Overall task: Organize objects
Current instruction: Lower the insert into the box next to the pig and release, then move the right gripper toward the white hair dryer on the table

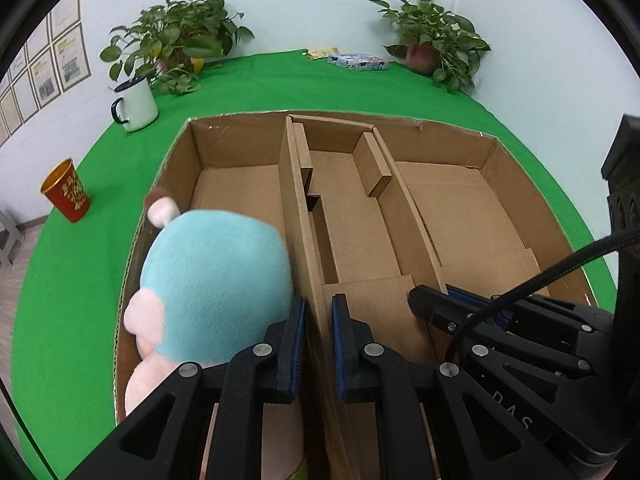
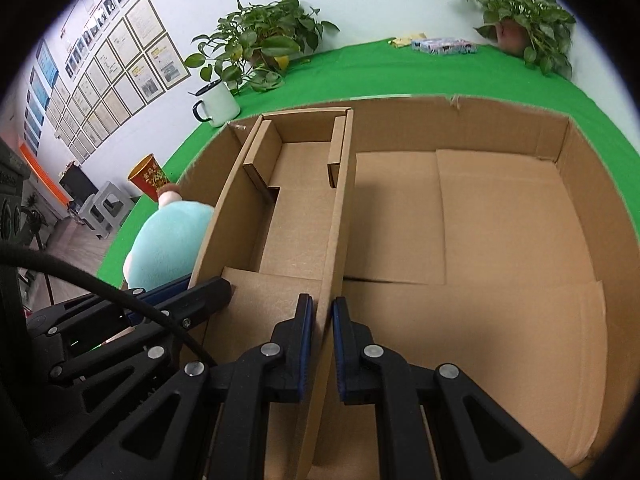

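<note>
A large open cardboard box [image 1: 516, 184] lies on the green table, split by a cardboard insert into three compartments. My left gripper [image 1: 318, 344] is shut on the insert's left divider wall [image 1: 294, 216]. A teal and pink plush toy [image 1: 212, 276] lies in the left compartment, against the left finger. My right gripper [image 2: 322, 344] is shut on the insert's right divider wall [image 2: 340, 216]. The plush toy [image 2: 168, 244] also shows in the right wrist view, behind the left wall. The right gripper [image 1: 472, 312] shows at the lower right of the left wrist view.
A white enamel mug [image 1: 136, 106] and a red paper cup [image 1: 66, 196] stand on the green cloth [image 1: 72, 280] left of the box. Two potted plants [image 1: 180, 44] [image 1: 436, 40] and a flat patterned packet [image 1: 358, 61] are at the far edge. A cable [image 1: 560, 268] crosses the right side.
</note>
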Motion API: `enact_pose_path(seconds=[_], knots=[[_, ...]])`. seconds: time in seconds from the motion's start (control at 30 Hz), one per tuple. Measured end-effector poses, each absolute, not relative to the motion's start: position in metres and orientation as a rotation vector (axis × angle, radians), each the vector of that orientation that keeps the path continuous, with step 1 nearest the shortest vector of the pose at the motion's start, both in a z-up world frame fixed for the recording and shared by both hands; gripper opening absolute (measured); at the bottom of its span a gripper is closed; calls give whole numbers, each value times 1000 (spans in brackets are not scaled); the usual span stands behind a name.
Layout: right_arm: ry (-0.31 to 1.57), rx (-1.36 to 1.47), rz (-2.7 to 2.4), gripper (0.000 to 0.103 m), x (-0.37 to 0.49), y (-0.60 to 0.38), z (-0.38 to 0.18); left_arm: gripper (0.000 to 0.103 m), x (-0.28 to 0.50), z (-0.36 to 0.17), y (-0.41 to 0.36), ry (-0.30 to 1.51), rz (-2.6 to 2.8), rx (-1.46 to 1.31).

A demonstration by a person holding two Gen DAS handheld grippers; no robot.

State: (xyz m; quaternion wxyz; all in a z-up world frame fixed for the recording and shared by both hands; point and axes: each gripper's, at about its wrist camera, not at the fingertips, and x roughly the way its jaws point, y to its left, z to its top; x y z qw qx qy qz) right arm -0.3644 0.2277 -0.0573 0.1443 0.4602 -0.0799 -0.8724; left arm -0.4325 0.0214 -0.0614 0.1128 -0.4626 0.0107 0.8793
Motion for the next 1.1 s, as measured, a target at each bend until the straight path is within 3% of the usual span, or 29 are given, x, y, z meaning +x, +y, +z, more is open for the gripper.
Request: enact_pose_path(seconds=[0.13,0.43,0.5,0.57,0.63,0.67,0.7,0.77,0.87,1.1], knots=[[-195,1353,-2519,9,-365,221,-62,11,-422,-56,5,-50,2572,-1322],[-131,1391,-2545,9,-370,211,-67,13,-382,-27,-10,-22,2595,-1204],[-132,1393,-2542,10,-370,213,-66,18,-371,-22,-9,11,2620,-1175],[-105,1349,-2574,10,-366,216,-59,32,-358,-17,-9,44,2648,-1137],[-72,1280,-2625,17,-354,221,-46,44,-343,-11,-10,57,2688,-1080],[-55,1241,-2655,35,-346,225,-38,51,-336,-7,-11,47,2712,-1041],[-42,1205,-2681,61,-337,229,-31,55,-328,-3,-13,36,2735,-1005],[-27,1112,-2741,81,-312,241,-17,71,-311,5,-16,17,2785,-918],[-23,1033,-2820,82,-273,261,-4,86,-283,16,-16,4,2856,-806],[-21,926,-2912,83,-190,276,9,95,-217,34,-14,-102,2874,-667]])
